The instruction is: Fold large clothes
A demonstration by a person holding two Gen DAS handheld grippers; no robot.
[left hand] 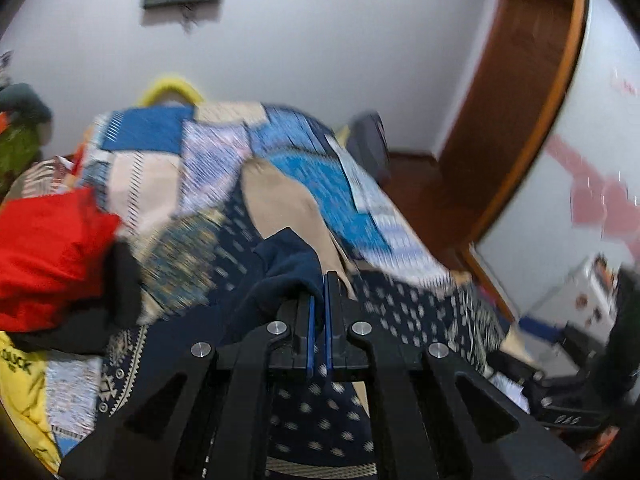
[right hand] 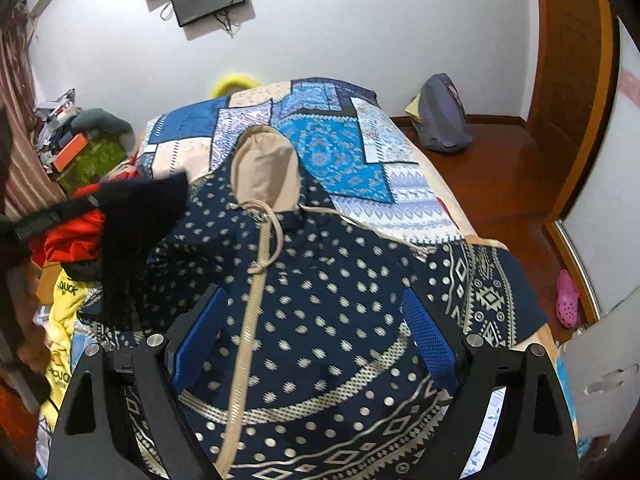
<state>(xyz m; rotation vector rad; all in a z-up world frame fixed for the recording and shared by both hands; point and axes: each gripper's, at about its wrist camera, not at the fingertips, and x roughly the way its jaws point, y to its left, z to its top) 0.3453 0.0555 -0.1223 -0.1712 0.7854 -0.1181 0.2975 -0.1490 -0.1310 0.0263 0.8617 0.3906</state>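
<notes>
left clamps a fold of navy cloth, right stands wide over the hoodie

the left hand-held gripper [left hand: 319, 300] is clenched tight, blue pads nearly together, and a bunched fold of plain navy fabric [left hand: 280, 276] is pinched between them, spilling off to its left side. the left view is smeared with blur. beyond its tips lies the beige hood lining [left hand: 280, 204], and off to its left sits a red garment [left hand: 48, 252] heaped on the bed.

over to the right hand-held gripper [right hand: 316, 320]: jaws spread wide, released, gripping nothing. directly beneath and between its blue pads [right hand: 428, 340] lies the navy dotted hoodie [right hand: 320, 280], spread flat on the patchwork bedspread [right hand: 360, 152], front up, beige zipper [right hand: 248, 320] running away from the gripper toward the hood [right hand: 264, 168] ahead of it. the drawstring [right hand: 276, 236] loops just past the tips. a dark sleeve of the hoodie [right hand: 148, 208] is lifted up ahead and to the left of the gripper. further left, a yellow printed garment [right hand: 64, 320] lies at the bed's edge. to the far right, on the wooden floor, a pink clog [right hand: 568, 300].
</notes>
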